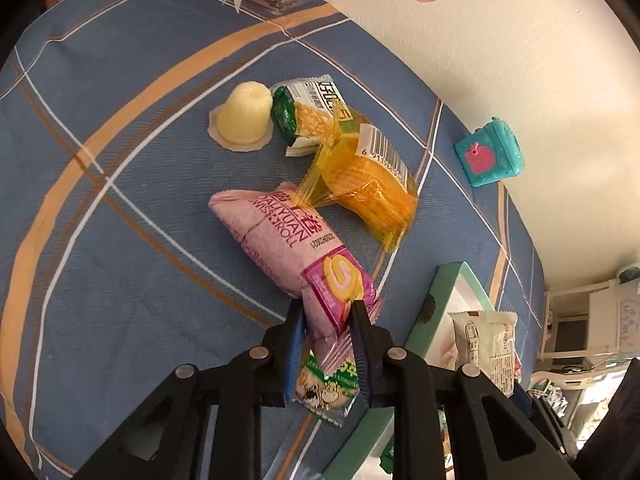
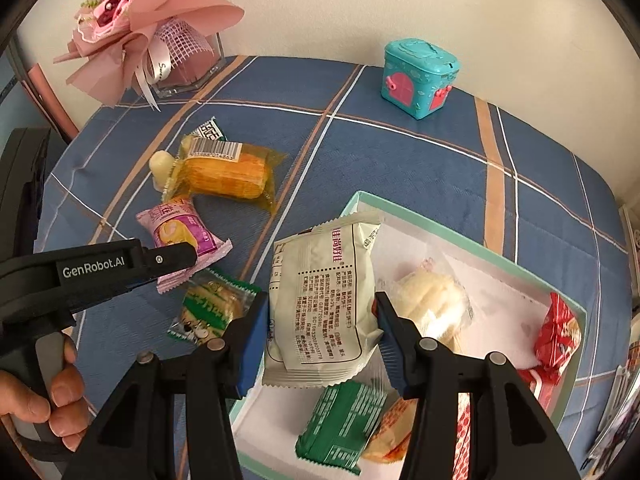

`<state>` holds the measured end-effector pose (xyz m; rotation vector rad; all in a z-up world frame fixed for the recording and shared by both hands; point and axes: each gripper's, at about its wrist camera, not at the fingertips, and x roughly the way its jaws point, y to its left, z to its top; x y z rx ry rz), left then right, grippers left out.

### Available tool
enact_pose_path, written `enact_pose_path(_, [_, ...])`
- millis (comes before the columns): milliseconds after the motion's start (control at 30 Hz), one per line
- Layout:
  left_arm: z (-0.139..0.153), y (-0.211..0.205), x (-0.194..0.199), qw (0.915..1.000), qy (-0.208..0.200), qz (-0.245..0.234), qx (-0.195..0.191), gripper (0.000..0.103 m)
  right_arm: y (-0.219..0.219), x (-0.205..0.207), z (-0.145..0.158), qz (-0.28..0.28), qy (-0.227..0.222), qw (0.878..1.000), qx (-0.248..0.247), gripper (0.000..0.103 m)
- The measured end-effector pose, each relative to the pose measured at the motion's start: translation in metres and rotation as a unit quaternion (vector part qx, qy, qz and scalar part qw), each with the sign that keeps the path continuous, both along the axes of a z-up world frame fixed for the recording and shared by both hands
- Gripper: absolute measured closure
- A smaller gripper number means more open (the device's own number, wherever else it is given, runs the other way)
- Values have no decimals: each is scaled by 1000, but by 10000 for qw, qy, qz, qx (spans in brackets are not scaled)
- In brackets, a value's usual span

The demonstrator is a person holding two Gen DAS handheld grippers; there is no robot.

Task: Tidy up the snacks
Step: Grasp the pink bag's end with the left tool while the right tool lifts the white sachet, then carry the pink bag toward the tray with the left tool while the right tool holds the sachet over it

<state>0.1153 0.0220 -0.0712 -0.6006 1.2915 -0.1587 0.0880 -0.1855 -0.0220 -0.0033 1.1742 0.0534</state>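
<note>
Left tongs (image 1: pixel 325 312) pinch the pink swiss-roll wrapper (image 1: pixel 280 240); right tongs (image 2: pixel 320 320) clamp the cream foil packet (image 2: pixel 324 296). Lower each gently into the mint-rimmed white box (image 2: pixel 460 232), avoiding crushing.

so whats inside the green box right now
Inside the green box: a pale bun, a red packet, a green packet and an orange one. The held white packet hides part of the floor.

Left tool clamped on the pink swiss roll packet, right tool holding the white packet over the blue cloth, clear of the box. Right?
Not quite: the right wrist view shows the right tool holding the white packet over the box. The left tool does clamp the pink swiss roll packet.
</note>
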Motion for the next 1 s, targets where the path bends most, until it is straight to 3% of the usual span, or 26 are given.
enact_pose_path(600, [41, -1, -35, 9981, -473, 119, -373, 88, -19, -43, 26, -301, -309, 9983, 390, 50])
enact_pose_path(1000, [71, -4, -47, 9942, -935, 78, -527, 88, -26, -60, 40, -383, -544, 9965, 501, 50])
